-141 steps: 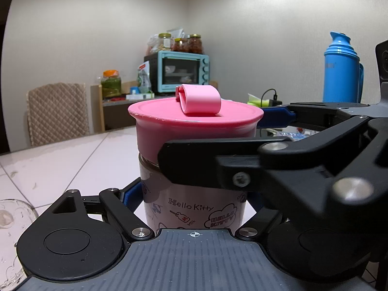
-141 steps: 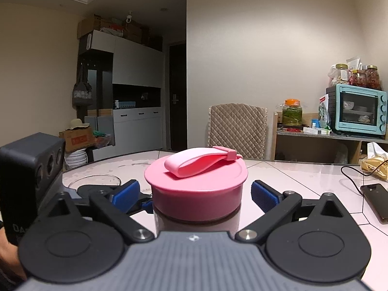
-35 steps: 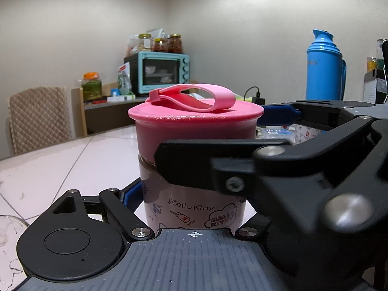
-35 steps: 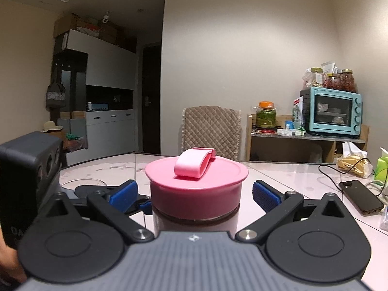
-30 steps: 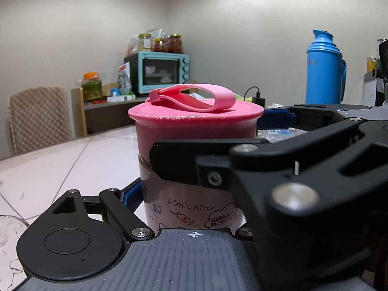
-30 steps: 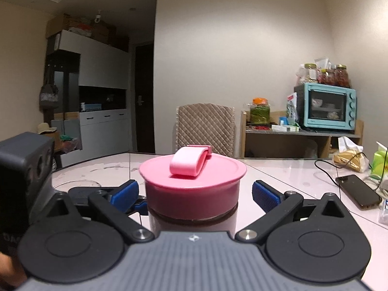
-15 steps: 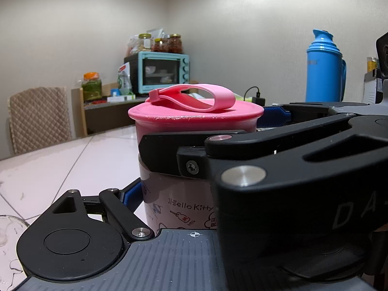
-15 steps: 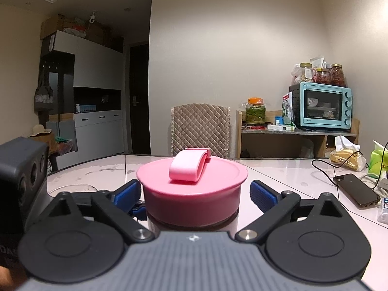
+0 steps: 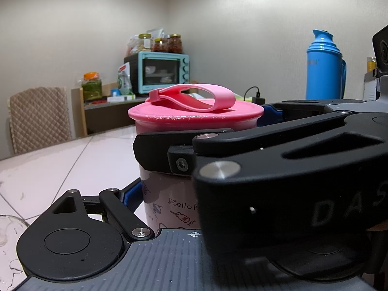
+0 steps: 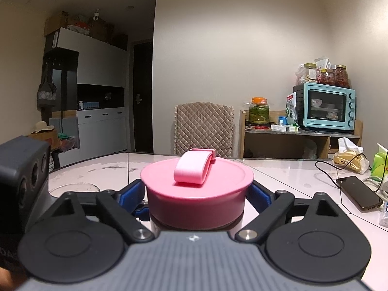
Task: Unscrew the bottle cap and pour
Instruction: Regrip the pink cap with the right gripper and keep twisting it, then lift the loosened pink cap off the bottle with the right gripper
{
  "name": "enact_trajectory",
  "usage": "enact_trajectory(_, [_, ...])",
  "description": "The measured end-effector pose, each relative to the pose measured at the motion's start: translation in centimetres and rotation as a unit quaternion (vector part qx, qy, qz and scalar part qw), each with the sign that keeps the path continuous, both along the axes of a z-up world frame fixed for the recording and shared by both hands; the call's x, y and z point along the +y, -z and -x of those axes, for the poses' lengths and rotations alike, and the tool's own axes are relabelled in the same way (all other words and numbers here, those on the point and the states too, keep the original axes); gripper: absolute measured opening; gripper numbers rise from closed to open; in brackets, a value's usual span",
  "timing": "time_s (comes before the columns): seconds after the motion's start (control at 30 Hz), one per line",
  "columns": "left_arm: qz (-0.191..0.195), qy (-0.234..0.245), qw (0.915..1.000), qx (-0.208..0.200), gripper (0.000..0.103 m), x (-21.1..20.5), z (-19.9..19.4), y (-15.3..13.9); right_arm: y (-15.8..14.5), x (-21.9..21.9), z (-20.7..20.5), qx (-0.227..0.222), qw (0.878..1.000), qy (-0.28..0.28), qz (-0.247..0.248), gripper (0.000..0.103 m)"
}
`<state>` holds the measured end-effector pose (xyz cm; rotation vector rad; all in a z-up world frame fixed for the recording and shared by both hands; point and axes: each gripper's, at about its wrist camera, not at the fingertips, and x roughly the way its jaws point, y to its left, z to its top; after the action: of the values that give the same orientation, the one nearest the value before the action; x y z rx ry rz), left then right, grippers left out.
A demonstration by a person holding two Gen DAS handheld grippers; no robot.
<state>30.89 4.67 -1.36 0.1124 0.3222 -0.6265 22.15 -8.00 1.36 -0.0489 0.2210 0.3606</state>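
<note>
On the white tiled table stands the Hello Kitty bottle, upright w/ pink cap on (strap folded flat on top). Left gripper clenched round bottle body; right gripper pinching the cap's sides, blue pads touching it.

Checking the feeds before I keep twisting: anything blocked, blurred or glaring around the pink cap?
Left wrist view: the right gripper fills the lower right as a dark, soft-focus mass hiding much of the bottle; the pink cap is sharp. Right wrist view: cap evenly lit, no glare; the door edges bow from the fisheye lens.
</note>
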Motion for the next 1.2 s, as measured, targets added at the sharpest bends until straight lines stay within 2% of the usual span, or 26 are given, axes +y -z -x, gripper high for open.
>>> enact_trajectory(0.3, [0.0, 0.0, 1.0, 0.0, 0.09, -0.1, 0.1, 0.0, 0.0, -0.1, -0.1, 0.0, 1.0, -0.012, 0.005, 0.085])
enact_trajectory(0.6, [0.004, 0.004, 1.0, 0.003, 0.089, -0.2, 0.1, 0.1, 0.0, -1.9, -0.8, -0.002, 0.997, -0.08, 0.012, 0.085])
enact_trajectory(0.87, [0.006, 0.016, 0.9999, 0.002, 0.089, -0.2, -0.1, 0.0, -0.2, -4.2, -2.2, -0.007, 0.985, -0.171, 0.016, 0.085])
enact_trajectory(1.07, [0.006, 0.031, 0.9995, 0.002, 0.089, 0.0, -0.2, 0.0, -0.6, -5.7, -3.2, -0.019, 0.97, -0.242, 0.024, 0.085])
enact_trajectory(1.2, [0.008, 0.034, 0.9994, 0.001, 0.089, -0.1, -0.2, 0.1, -1.2, -6.8, -3.8, -0.016, 0.963, -0.269, -0.001, 0.085])
